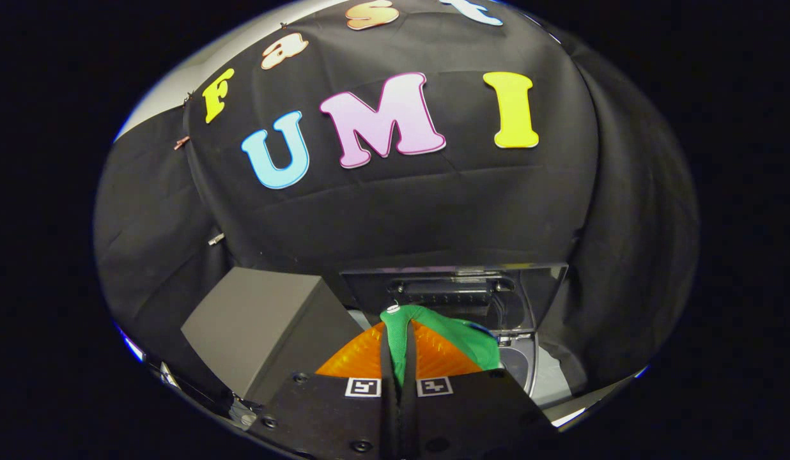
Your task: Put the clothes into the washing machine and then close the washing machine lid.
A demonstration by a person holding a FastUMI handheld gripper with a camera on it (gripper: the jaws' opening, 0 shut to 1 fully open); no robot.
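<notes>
We take the washing machine (529, 358) as our reference for all positions in this entry.

Gripper (398, 358): we see its two fingers drawn close together, with a fold of green cloth (459, 335) pinched between them. Both fingers press on the fabric; only a thin strip of green shows in the gap. The cloth bunches up above the fingertips and drapes off to one side, hanging over the washing machine's open top. A small white tag or button sits at the peak of the bunch; we cannot tell which.

Washing machine: it lies just beyond and below the fingers. Its lid (472, 294) stands raised at the back, a dark transparent panel with a hinge bar along its upper part. We see a curved slice of the drum opening (518, 364) beside the hanging cloth, and a pale stretch of the machine's top deck next to that.

Grey box (257, 319): it stands just beside the washing machine, on the side away from the drum opening, its top face tilted toward us.

The green cloth is held above the washing machine, not lying in the drum. The lid is up, not closed.

Behind the washing machine we note the booth's black cloth wall (401, 211).
</notes>
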